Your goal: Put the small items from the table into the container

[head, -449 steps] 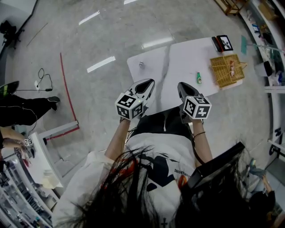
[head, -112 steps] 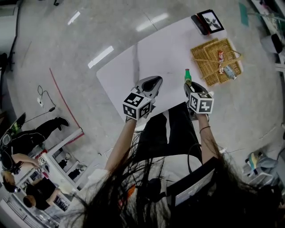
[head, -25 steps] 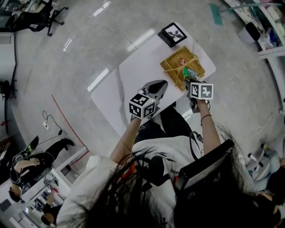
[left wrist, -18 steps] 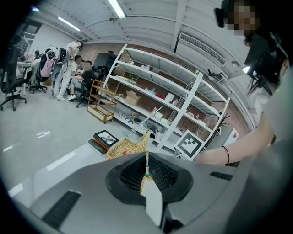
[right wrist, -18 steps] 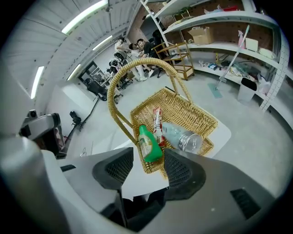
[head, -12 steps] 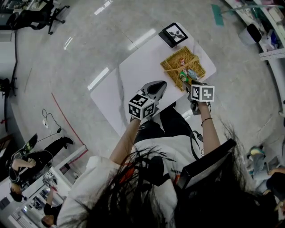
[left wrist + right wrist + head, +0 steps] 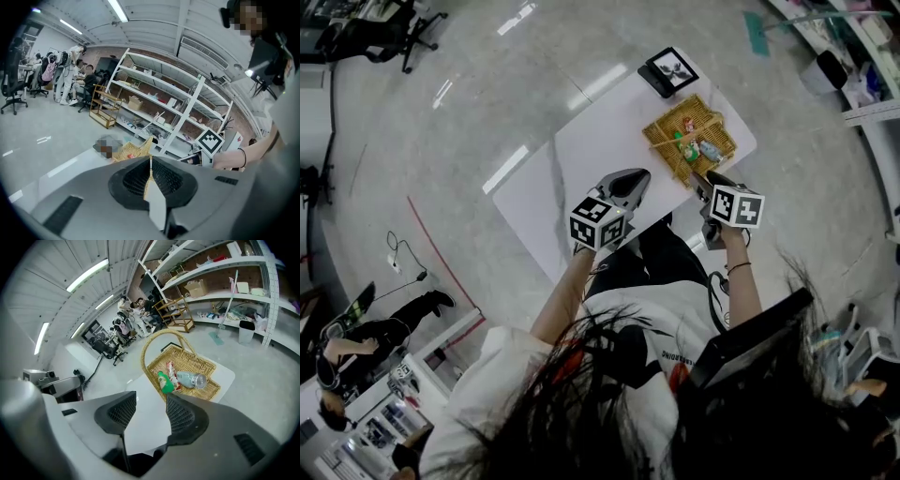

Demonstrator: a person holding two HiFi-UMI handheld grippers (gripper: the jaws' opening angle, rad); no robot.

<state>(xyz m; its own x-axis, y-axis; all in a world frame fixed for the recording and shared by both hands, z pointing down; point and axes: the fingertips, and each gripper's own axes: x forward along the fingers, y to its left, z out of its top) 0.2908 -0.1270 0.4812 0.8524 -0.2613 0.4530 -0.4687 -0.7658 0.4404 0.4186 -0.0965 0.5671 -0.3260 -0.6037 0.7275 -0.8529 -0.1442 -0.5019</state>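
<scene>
A wicker basket (image 7: pixel 199 362) (image 7: pixel 715 122) with an arched handle stands at the far right end of the white table (image 7: pixel 581 150). Inside it lie a small green bottle (image 7: pixel 164 382) (image 7: pixel 680 141), a red packet (image 7: pixel 171 372) and a pale blue can (image 7: pixel 192 379) (image 7: pixel 709 150). My right gripper (image 7: pixel 147 416) (image 7: pixel 705 184) hovers just in front of the basket, jaws open with nothing between them. My left gripper (image 7: pixel 150 176) (image 7: pixel 628 187) is over the table's near edge, its pads pressed together and empty.
A black picture frame (image 7: pixel 667 71) stands beyond the basket on the table. Shelving racks (image 7: pixel 159 105) and people at desks fill the room behind. The grey floor drops away on every side of the table.
The right gripper let go of the green bottle, which now lies in the basket. That gripper has drawn back and up from the basket with open jaws. The left gripper stayed put.
</scene>
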